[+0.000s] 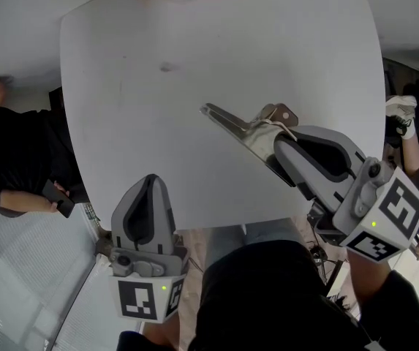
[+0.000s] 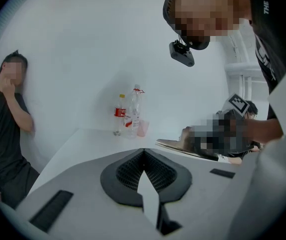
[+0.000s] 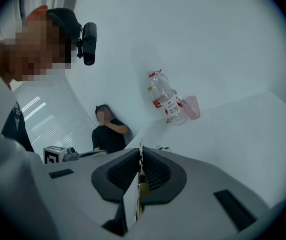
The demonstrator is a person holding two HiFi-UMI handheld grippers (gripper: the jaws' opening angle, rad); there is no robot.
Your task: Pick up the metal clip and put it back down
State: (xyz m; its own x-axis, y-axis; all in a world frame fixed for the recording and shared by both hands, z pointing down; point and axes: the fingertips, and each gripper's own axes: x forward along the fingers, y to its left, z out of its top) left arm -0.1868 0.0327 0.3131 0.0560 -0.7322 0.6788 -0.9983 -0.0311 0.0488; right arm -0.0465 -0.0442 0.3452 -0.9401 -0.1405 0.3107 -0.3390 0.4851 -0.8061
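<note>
1. My right gripper [image 1: 276, 146] has its jaws pinching the metal clip [image 1: 235, 123]. In the right gripper view the thin metal edge is squeezed right between the pads.
2. The clip is over the middle-right part of the white tabletop [image 1: 267, 42], with its long pointed end sticking out from my jaws toward the far left. Honestly can't tell whether that tip touches the surface or sits just above it.
3. My left gripper [image 1: 151, 180] is at the near edge of the tabletop, left of the clip and well apart from it. Its jaws are pressed together with nothing in them.
4. Other stuff: a couple of clear plastic bottles [image 2: 128, 115] and a pink cup [image 2: 143, 128] are bunched together at the far edge. They're well apart from the clip and from both grippers.
5. There's a small dark smudge [image 1: 167, 66] on the tabletop, out to the far left of the clip's tip.
6. Off the tabletop on the left, a person in black [image 1: 15, 159] is sitting by the wall with a phone [image 1: 57, 197] in one hand.
</note>
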